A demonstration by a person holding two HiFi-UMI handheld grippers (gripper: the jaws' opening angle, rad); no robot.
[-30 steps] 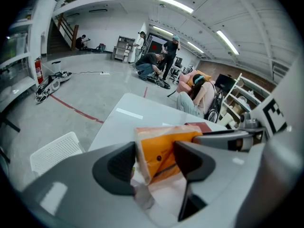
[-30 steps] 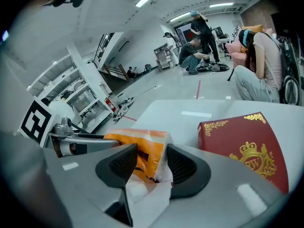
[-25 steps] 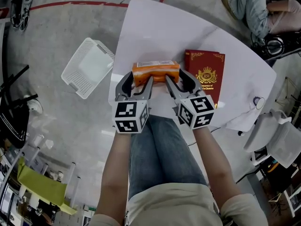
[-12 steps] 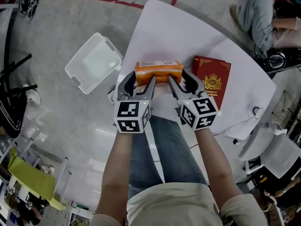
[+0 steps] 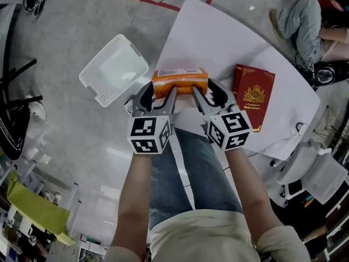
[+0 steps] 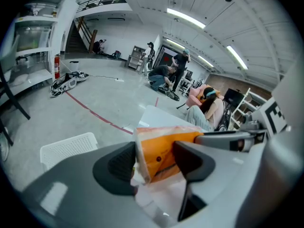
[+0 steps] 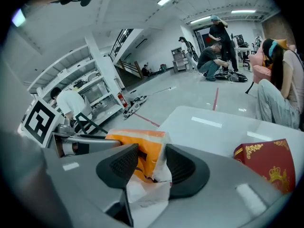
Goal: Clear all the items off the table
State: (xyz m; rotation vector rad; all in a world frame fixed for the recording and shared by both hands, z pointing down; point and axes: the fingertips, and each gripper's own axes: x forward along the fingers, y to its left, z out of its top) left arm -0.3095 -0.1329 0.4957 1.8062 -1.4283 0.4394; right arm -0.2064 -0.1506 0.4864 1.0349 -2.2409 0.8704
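An orange package in clear wrap [image 5: 180, 81] is held between both grippers at the left edge of the white table [image 5: 218, 37]. My left gripper [image 5: 160, 91] is shut on its left end, and my right gripper [image 5: 208, 91] is shut on its right end. In the left gripper view the package [image 6: 161, 151] is pressed between the dark pads [image 6: 121, 163]. The right gripper view shows the package [image 7: 142, 151] and its loose wrap squeezed between the pads [image 7: 183, 165]. A red book with a gold crest [image 5: 253, 96] lies flat on the table to the right.
A white perforated basket [image 5: 114, 69] stands on the floor left of the table. A person sits on the floor beyond the table's far right [image 5: 305, 21]. A white chair [image 5: 322, 173] stands at the right. My legs are below the grippers.
Both grippers have carried the orange package to the left, away from the red book and toward the table's left edge and the basket.
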